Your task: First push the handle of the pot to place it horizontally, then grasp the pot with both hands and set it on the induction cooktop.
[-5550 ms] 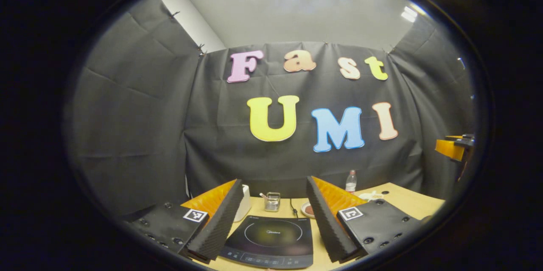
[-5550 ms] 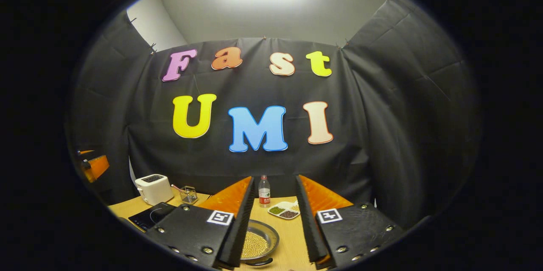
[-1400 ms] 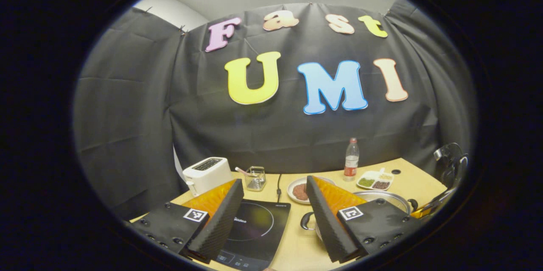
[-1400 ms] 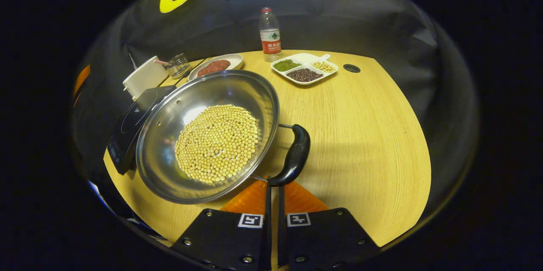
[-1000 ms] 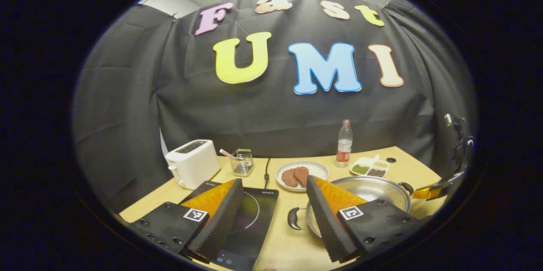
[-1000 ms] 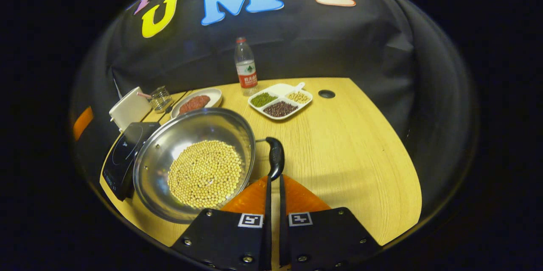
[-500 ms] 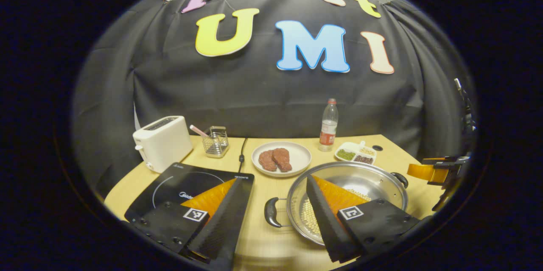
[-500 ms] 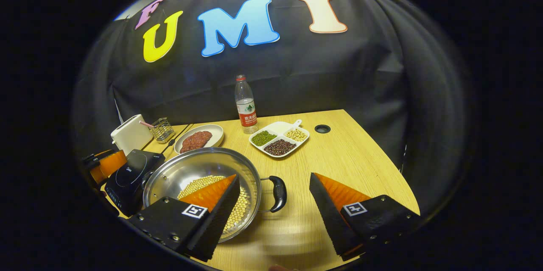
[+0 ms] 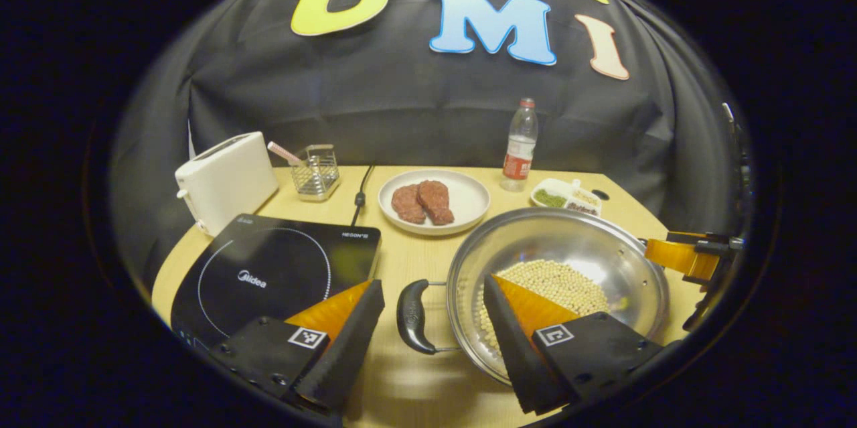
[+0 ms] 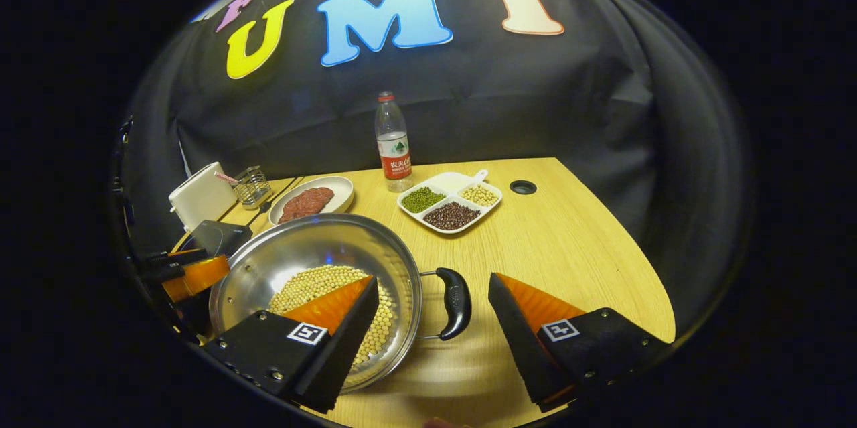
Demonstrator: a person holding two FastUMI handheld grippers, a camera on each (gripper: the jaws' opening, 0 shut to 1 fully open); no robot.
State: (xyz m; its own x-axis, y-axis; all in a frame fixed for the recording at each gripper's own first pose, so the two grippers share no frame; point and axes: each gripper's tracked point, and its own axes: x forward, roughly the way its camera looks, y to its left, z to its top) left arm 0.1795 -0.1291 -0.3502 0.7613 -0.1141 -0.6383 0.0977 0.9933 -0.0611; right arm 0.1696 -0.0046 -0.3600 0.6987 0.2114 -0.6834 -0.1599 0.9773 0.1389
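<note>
Light wood table (image 10: pixel 569 254) is pretty loaded: steel pot (image 10: pixel 321 260) of soybeans at the near edge, black induction cooktop (image 9: pixel 274 267) beside it, then along the back edge a white toaster (image 9: pixel 224 177), wire basket (image 9: pixel 316 173), meat plate (image 9: pixel 462 197), water bottle (image 10: pixel 393 143) and divided bean dish (image 10: pixel 450 203).

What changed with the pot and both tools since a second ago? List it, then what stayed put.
The right tool, shut behind the pot's right handle a second ago, has opened and now straddles it. The left tool came down, open, around the left handle. The pot is still on the table, off the cooktop.
</note>
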